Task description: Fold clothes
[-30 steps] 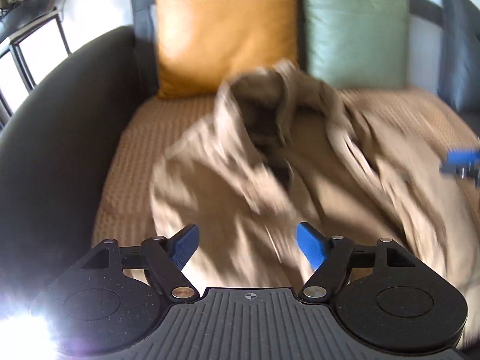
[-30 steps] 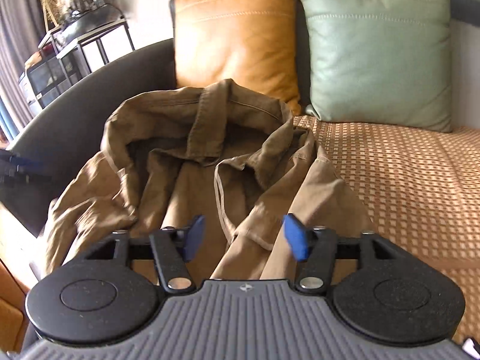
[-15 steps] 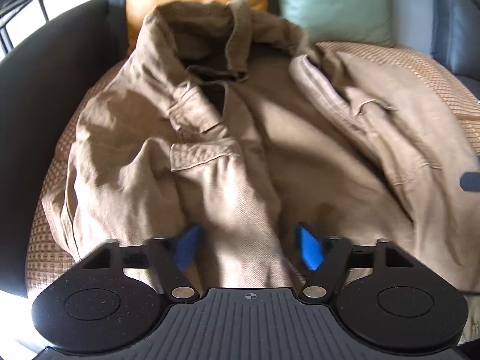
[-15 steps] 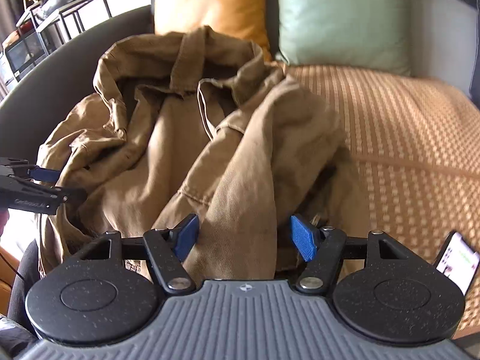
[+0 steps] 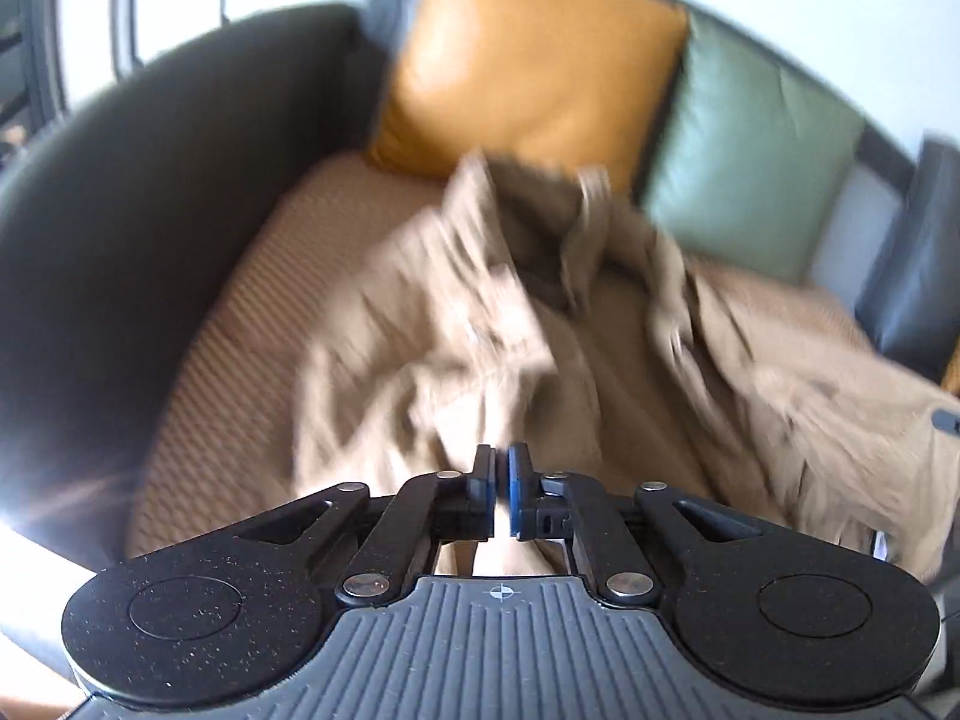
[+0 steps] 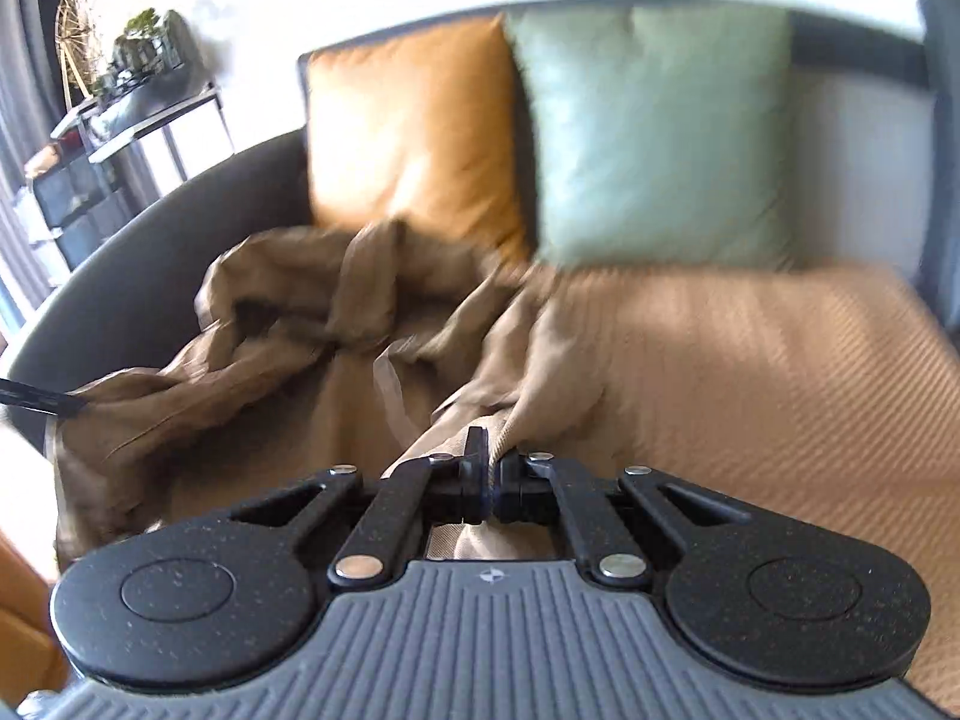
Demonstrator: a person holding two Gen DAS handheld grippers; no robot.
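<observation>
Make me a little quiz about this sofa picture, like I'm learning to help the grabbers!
1. True or false: the right gripper is shut on the jacket.
2. Which cushion is nearer the dark armrest: A) orange cushion B) green cushion?
3. Fill in: the jacket lies on the ____.

Key: 1 true. 2 A. 3 sofa.

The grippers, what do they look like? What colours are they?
Both look alike. The left gripper and the right gripper are mostly black, with thin bar arms joined by shiny silver pins and two big round speckled discs at the sides. Between the discs sits a grey ridged plate with a tiny crosshair mark. The left gripper's finger pads are bright blue. No cables, hands or sleeves show.
</observation>
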